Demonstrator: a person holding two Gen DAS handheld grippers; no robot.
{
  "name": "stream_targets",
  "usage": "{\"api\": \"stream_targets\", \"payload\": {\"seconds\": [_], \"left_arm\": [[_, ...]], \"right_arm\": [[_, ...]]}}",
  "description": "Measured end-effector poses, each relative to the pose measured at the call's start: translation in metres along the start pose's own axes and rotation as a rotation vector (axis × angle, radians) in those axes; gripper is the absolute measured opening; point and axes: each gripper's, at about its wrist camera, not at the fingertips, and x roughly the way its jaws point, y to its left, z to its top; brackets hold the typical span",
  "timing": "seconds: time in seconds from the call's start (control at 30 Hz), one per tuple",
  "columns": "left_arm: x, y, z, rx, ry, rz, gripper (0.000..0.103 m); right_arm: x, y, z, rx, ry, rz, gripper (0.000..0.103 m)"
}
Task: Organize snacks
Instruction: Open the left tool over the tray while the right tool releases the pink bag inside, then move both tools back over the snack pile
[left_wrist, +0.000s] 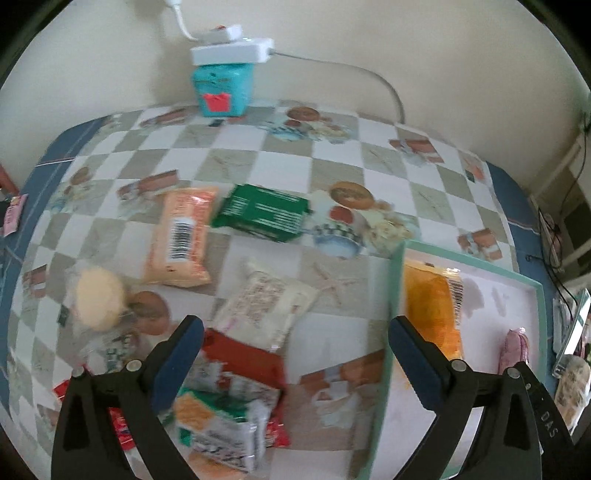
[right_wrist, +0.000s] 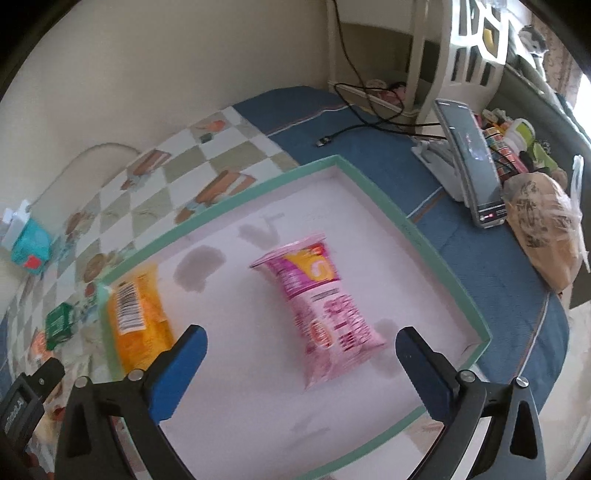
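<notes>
Blur first: in the left wrist view the heap of packets at lower centre smears together. A red packet (left_wrist: 243, 354) lies under a white one (left_wrist: 264, 302), with a green-and-orange wrapper (left_wrist: 218, 432) at the bottom edge, its print unreadable and its lower end cut off by the frame. The left tongs (left_wrist: 295, 365) hang released above that heap, jaws spread wide, nothing between them, and one finger (left_wrist: 177, 365) covers part of the pile. A round pale bun (left_wrist: 99, 299) sits at left, soft-edged, hard to say what it is. Farther up, centre, a peach packet (left_wrist: 181, 236) shows its barcode, and a green packet (left_wrist: 262, 212) lies just beside it, both on the checked cloth of the desk (left_wrist: 332, 166).

The tray (right_wrist: 417, 229), teal rim and white floor, fills the middle of the right wrist view. Its near corners are hidden behind the tongs. Inside it a pink packet (right_wrist: 325, 306) lies in the centre, crinkled, yellow patch near its top end, lettering too blurred to read. An orange packet (right_wrist: 138, 321) lies against the tray's left wall, barcode up. The right tongs (right_wrist: 301, 365) hover released over the tray, jaws wide, the pink packet below them and untouched. At left edge, the dark body of the other tool (right_wrist: 26, 398) is cut off.
</notes>
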Motion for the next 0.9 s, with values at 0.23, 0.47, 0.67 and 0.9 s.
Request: {"api": "stream_targets", "payload": {"seconds": [0.23, 0.47, 0.67, 0.9], "left_arm": [[-0.026, 0.027, -0.005, -0.063, -0.063, 0.092, 0.1], [-0.05, 0.058, -0.012, -0.149, -0.103, 0.081, 0.1], [-0.063, 0.085, -0.024, -0.187, -0.094, 0.122, 0.1], [-0.061, 0.118, -0.043, -0.192, -0.016, 0.203, 0.1]], "right_arm": [[-0.017, 0.015, -0.012, -0.035, -0.031, 0.033, 0.103], [-0.039, 0.032, -0.028, -0.064, -0.044, 0.104, 0.103], [-0.062, 0.05, -0.047, -0.12, -0.09, 0.108, 0.103], [-0.075, 0.088, -0.081, -0.258, -0.085, 0.143, 0.103]]}}
